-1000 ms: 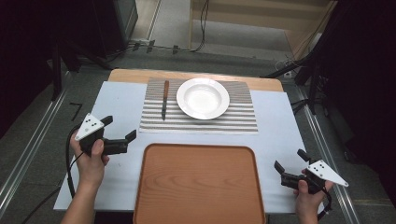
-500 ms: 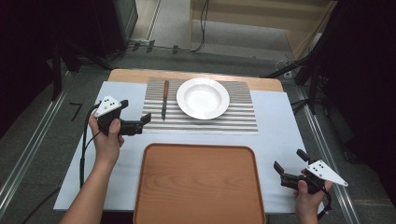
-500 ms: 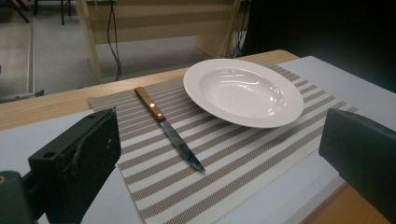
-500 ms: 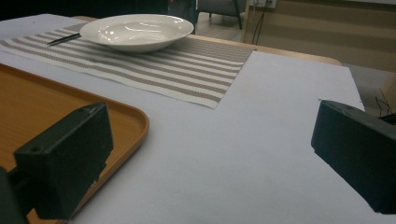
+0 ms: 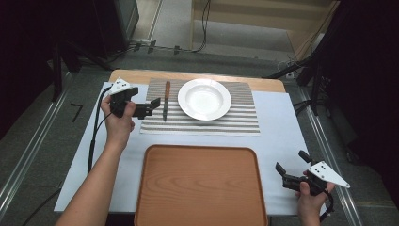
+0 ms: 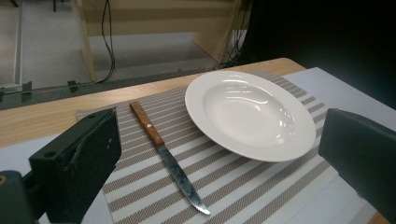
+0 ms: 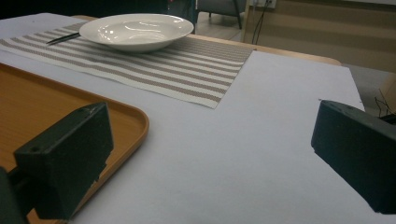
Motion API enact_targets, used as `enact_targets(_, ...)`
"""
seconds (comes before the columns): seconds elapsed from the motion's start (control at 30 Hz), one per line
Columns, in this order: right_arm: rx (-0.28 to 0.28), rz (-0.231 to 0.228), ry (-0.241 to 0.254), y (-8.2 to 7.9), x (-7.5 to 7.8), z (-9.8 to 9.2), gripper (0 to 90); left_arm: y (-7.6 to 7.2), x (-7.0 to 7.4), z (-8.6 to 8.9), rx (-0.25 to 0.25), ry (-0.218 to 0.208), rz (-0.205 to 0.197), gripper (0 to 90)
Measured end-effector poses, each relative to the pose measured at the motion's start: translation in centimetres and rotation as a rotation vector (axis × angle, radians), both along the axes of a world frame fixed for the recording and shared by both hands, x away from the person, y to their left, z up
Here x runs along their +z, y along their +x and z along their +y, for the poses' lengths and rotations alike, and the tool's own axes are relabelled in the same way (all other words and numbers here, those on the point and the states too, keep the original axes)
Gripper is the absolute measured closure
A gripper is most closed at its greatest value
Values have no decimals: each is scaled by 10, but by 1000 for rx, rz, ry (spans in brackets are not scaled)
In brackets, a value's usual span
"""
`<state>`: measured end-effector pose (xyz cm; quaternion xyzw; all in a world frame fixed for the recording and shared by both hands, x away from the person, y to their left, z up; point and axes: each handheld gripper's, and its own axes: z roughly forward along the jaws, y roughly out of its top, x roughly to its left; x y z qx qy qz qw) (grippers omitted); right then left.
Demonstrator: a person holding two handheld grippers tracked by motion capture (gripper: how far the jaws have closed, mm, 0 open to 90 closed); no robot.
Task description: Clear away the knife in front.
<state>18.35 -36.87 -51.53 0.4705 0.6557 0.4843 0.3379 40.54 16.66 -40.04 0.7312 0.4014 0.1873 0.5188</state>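
Your left gripper (image 5: pixel 154 107) hangs with jaws apart at the striped mat's (image 5: pixel 207 122) left edge, just beside the knife (image 5: pixel 165 100). The knife lies on the mat next to the white plate (image 5: pixel 204 99). Your right gripper (image 5: pixel 288 170), jaws apart, rests low at the bench's (image 5: pixel 277 122) near right corner, beside the tray (image 5: pixel 200 186).

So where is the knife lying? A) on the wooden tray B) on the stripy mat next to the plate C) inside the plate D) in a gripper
B: the knife lies flat on the striped mat just beside the white plate, with nothing holding it.
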Motion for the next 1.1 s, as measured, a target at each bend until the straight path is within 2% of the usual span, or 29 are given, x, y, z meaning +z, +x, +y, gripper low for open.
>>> enact_targets(0.07,0,2,-4,0,0,0,0,8,1,-8,30,32,11,26)
enact_targets(0.13,0,1,-4,0,0,0,0,12,1,-10,36,39,19,35)
enact_targets(0.17,-2,3,-2,0,0,0,0,19,-1,-15,57,57,33,54)
enact_targets(0.2,-2,3,-2,0,0,0,0,19,-1,-15,57,57,33,56)
enact_targets(0.23,-4,1,-1,1,0,0,0,28,-3,-20,66,69,59,64)
enact_targets(0.3,-4,0,0,1,0,0,0,31,-3,-22,69,73,65,77)
enact_targets(0.33,-3,0,-2,1,0,0,0,40,-4,-26,78,88,89,97)
enact_targets(0.4,-2,-1,0,1,0,0,0,44,-5,-28,85,92,99,133)
enact_targets(0.43,-1,-1,-1,1,0,0,0,55,-7,-31,98,100,157,139)
enact_targets(0.47,-1,-1,-1,1,0,0,0,55,-7,-31,98,100,157,159)
enact_targets(0.5,-1,-3,-1,1,0,0,0,66,-10,-34,116,119,208,176)
enact_targets(0.53,-1,-3,-1,1,0,0,0,66,-10,-34,116,119,208,195)
enact_targets(0.6,-1,-1,0,1,0,0,0,75,-13,-37,135,137,236,232)
enact_targets(0.63,-1,-1,1,1,0,0,0,84,-16,-40,142,153,262,255)
enact_targets(0.67,-1,-1,1,1,0,0,0,84,-16,-40,142,153,262,265)
enact_targets(0.7,1,-1,-2,1,0,0,0,91,-19,-43,150,173,291,284)
enact_targets(0.73,1,-1,-2,1,0,0,0,91,-19,-43,150,173,291,299)
enact_targets(0.77,2,-4,-5,2,0,0,0,99,-22,-46,167,219,323,324)
enact_targets(0.8,2,-4,-5,2,0,0,0,99,-22,-46,167,219,323,338)
enact_targets(0.83,2,-6,-6,2,0,0,0,108,-27,-49,168,245,370,361)
enact_targets(0.87,2,-6,-6,2,0,0,0,108,-27,-49,168,245,370,372)
enact_targets(0.97,2,-3,-15,2,-1,2,0,119,-34,-54,180,268,428,402)
enact_targets(1.07,5,-6,-18,2,-1,2,0,128,-40,-59,198,290,473,486)
enact_targets(1.1,4,-6,-17,2,-1,2,0,132,-44,-63,197,298,500,521)
